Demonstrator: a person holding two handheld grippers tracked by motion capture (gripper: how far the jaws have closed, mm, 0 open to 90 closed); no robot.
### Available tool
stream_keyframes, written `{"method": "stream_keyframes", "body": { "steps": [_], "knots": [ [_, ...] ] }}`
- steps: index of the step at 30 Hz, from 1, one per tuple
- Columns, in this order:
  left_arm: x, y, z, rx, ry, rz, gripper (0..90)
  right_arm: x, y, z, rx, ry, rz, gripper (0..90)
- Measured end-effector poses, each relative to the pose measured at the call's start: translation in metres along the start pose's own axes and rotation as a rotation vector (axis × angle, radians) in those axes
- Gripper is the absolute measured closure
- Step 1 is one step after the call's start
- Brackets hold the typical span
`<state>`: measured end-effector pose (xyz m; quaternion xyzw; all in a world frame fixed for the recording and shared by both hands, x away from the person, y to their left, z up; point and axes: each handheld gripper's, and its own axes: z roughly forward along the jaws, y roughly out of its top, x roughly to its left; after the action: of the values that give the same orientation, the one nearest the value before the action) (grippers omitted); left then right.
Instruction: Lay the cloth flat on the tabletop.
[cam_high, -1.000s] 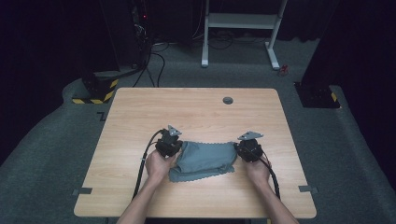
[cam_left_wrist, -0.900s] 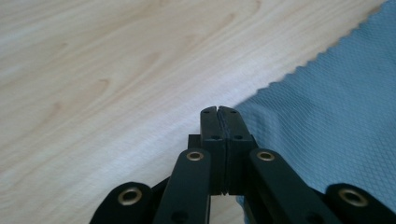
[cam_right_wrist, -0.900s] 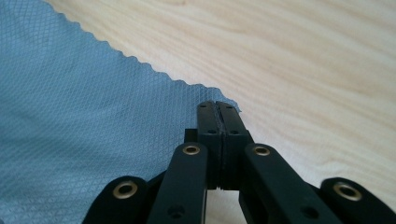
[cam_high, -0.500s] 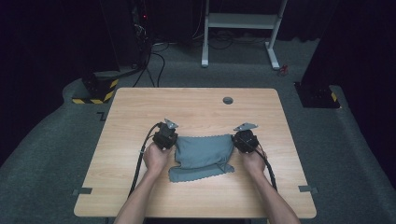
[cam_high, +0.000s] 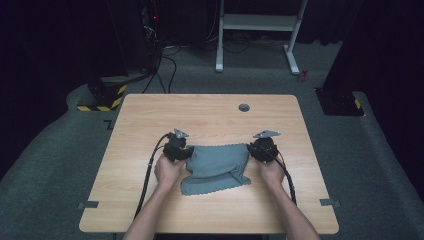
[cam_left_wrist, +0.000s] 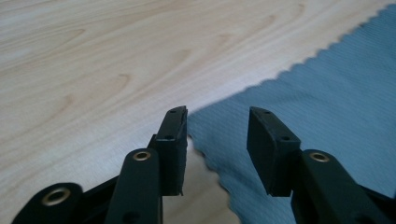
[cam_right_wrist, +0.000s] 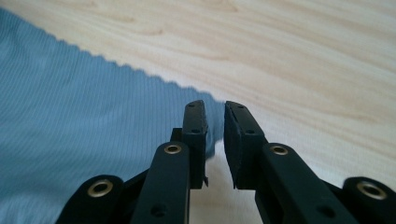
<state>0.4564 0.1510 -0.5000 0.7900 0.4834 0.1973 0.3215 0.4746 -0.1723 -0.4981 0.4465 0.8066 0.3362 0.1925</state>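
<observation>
The left gripper (cam_left_wrist: 217, 140) has just been opening: its fingers (cam_left_wrist: 173, 144) stand well apart, the grey-blue cloth's (cam_high: 217, 167) scalloped corner lying loose between them. The right gripper (cam_right_wrist: 215, 140) has just parted a little, a narrow gap over the other corner, released. The cloth lies crumpled near the desk's (cam_high: 210, 112) middle, toward the front edge. Compared with a second ago, both grippers sit slightly farther from that edge.

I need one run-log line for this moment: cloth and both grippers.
cloth: flat on table, partly folded | left gripper: just opened, corner between jaws, released | right gripper: just opening, narrow gap at corner
</observation>
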Motion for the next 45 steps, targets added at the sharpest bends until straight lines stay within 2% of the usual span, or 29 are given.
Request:
{"method": "stream_keyframes", "body": {
  "steps": [5, 7, 9, 11, 13, 15, 17, 18, 19, 22, 24, 25, 28, 29, 31, 32, 35, 38, 43, 45],
  "knots": [
    [-0.005, -0.015, 0.003, 0.032, 0.004, 0.027, 59.6, 0.003, -0.009, 0.004, 0.033, 0.001, -0.022, 77.5],
    [-0.001, -0.016, 0.003, 0.018, -0.001, 0.002, 61.9, 0.004, -0.01, 0.007, 0.041, 0.0, -0.017, 77.2],
    [0.001, -0.016, 0.004, 0.017, 0.014, 0.002, 65.8, 0.006, -0.01, 0.009, 0.048, -0.001, -0.023, 78.0],
    [0.003, -0.015, 0.005, 0.021, -0.008, -0.001, 73.4, 0.007, -0.01, 0.011, 0.057, -0.004, -0.042, 82.8],
    [0.001, -0.013, 0.006, 0.025, -0.013, 0.019, 82.4, 0.008, -0.009, 0.012, 0.062, 0.009, -0.05, 88.9],
    [-0.001, -0.011, 0.007, 0.031, -0.012, 0.037, 88.5, 0.01, -0.007, 0.013, 0.066, 0.003, -0.055, 89.5],
    [0.001, -0.007, 0.008, 0.051, -0.01, 0.048, 89.3, 0.009, -0.004, 0.014, 0.081, 0.0, -0.05, 90.0],
    [0.002, -0.005, 0.009, 0.055, 0.004, 0.06, 89.6, 0.009, -0.003, 0.014, 0.078, -0.012, -0.06, 90.0],
    [0.002, -0.005, 0.009, 0.047, 0.021, 0.062, 89.8, 0.008, -0.002, 0.014, 0.073, -0.017, -0.055, 90.0],
    [0.006, 0.0, 0.006, 0.007, 0.026, 0.039, 89.8, 0.007, 0.004, 0.008, 0.029, -0.027, -0.049, 90.0],
    [0.006, 0.003, 0.006, 0.013, 0.04, 0.057, 89.6, 0.007, 0.007, 0.006, 0.014, -0.035, -0.054, 90.0],
    [0.007, 0.005, 0.008, 0.011, 0.052, 0.058, 89.5, 0.006, 0.009, 0.007, 0.027, -0.034, -0.054, 90.0],
    [0.009, 0.005, 0.015, 0.022, 0.071, 0.04, 88.4, 0.007, 0.013, 0.014, 0.048, -0.044, -0.052, 89.4],
    [0.01, 0.004, 0.017, 0.031, 0.066, 0.018, 82.8, 0.006, 0.014, 0.017, 0.07, -0.034, -0.053, 87.7],
    [0.009, 0.001, 0.014, 0.024, 0.058, 0.018, 70.9, 0.004, 0.011, 0.019, 0.072, -0.033, -0.029, 81.9],
    [0.008, -0.001, 0.008, 0.008, 0.051, 0.027, 68.6, 0.003, 0.01, 0.017, 0.069, -0.026, -0.02, 80.8],
    [0.001, -0.009, -0.011, -0.041, 0.01, 0.033, 59.8, 0.003, 0.005, 0.002, 0.028, 0.006, -0.023, 78.4],
    [-0.01, -0.02, -0.029, -0.063, -0.046, 0.055, 54.7, 0.008, -0.004, -0.015, 0.007, 0.044, -0.047, 77.5],
    [-0.03, -0.041, -0.047, -0.078, -0.111, 0.084, 51.5, 0.024, -0.023, -0.038, -0.017, 0.111, -0.081, 74.4],
    [-0.037, -0.05, -0.051, -0.086, -0.116, 0.091, 51.1, 0.032, -0.029, -0.045, -0.032, 0.142, -0.084, 72.3]
  ]
}}
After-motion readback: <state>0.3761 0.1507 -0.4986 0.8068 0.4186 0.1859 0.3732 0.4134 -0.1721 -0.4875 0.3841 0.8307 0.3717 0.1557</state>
